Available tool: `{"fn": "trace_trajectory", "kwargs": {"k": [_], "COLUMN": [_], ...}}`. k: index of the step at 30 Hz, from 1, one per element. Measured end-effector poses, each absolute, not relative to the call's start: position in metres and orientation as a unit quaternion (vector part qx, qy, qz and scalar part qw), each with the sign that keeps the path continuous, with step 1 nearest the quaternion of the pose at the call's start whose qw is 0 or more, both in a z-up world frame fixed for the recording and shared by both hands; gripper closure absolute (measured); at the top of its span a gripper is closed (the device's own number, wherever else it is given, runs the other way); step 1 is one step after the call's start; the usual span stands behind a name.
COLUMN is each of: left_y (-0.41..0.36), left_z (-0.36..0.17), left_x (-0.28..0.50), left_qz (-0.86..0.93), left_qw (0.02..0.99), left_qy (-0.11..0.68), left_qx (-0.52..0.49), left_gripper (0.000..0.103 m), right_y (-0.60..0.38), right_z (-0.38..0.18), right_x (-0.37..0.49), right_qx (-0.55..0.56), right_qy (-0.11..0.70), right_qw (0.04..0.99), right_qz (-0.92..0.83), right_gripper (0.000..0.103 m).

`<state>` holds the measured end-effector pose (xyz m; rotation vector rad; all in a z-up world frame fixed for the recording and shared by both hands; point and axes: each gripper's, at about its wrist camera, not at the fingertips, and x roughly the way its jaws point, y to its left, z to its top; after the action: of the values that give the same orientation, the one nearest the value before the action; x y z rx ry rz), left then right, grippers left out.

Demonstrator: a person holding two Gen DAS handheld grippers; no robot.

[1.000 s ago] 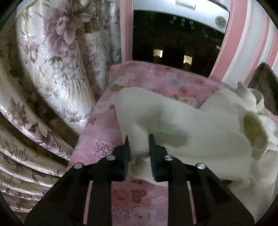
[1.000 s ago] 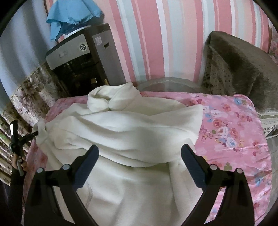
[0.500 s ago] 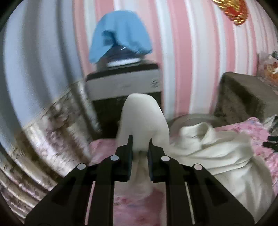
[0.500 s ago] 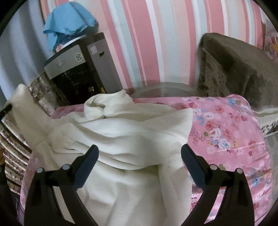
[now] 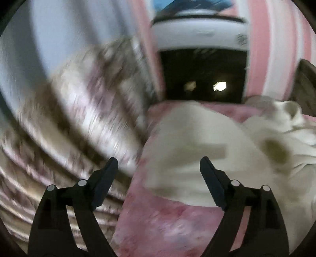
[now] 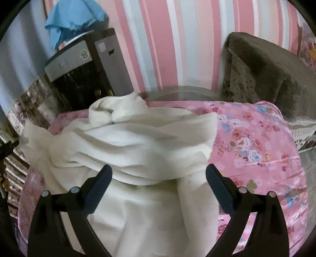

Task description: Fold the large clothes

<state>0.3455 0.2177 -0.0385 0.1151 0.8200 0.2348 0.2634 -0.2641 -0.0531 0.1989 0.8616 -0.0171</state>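
Observation:
A large cream garment lies rumpled on a pink floral cloth. In the blurred left wrist view its near flap lies flat over the cloth's left part. My left gripper hangs above that flap with its jaws opening wide; nothing is pinched between them. My right gripper stands open over the garment's near folds, touching nothing. At the far left of the right wrist view a dark bit of the left gripper shows by the garment's edge.
A dark dispenser cabinet with a blue cloth on top stands behind the garment. A floral curtain hangs left. A brown plush cushion sits at the back right against the pink striped wall.
The left gripper lifted a cream flap, then let it go: the flap now lies flat and the jaws stand wide. The right gripper has stayed open in place.

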Motion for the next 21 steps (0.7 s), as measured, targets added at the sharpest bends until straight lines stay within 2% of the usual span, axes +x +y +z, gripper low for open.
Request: {"fn": "trace_trajectory", "kwargs": {"k": [6, 10, 14, 17, 18, 19, 20, 21], "left_y": [0.264, 0.246, 0.223, 0.224, 0.227, 0.231, 0.236, 0.243], "left_z": [-0.09, -0.113, -0.143, -0.148, -0.145, -0.14, -0.136, -0.129], "left_x": [0.324, 0.325, 0.353, 0.37, 0.376, 0.378, 0.384, 0.387], "left_qz": [0.12, 0.092, 0.074, 0.081, 0.083, 0.082, 0.09, 0.093], "left_qw": [0.889, 0.885, 0.871, 0.875, 0.88, 0.884, 0.883, 0.882], "left_qy": [0.443, 0.456, 0.486, 0.476, 0.466, 0.458, 0.458, 0.457], "left_qx": [-0.004, -0.012, -0.024, -0.04, -0.046, -0.052, -0.053, -0.061], "left_gripper": [0.018, 0.018, 0.018, 0.019, 0.038, 0.086, 0.093, 0.093], "right_y": [-0.25, -0.254, -0.272, -0.279, -0.281, -0.282, -0.283, -0.283], "right_z": [-0.054, -0.045, -0.044, -0.045, -0.045, -0.046, -0.046, -0.047], "right_x": [0.266, 0.258, 0.255, 0.252, 0.25, 0.25, 0.249, 0.248], "right_qx": [0.075, 0.049, 0.091, 0.093, 0.092, 0.09, 0.087, 0.084], "right_qy": [0.399, 0.351, 0.354, 0.354, 0.354, 0.355, 0.356, 0.357], "right_qw": [0.914, 0.933, 0.929, 0.928, 0.928, 0.928, 0.928, 0.928], "right_qz": [-0.013, -0.056, -0.057, -0.068, -0.07, -0.07, -0.072, -0.073], "right_gripper": [0.007, 0.007, 0.007, 0.007, 0.007, 0.007, 0.007, 0.007]}}
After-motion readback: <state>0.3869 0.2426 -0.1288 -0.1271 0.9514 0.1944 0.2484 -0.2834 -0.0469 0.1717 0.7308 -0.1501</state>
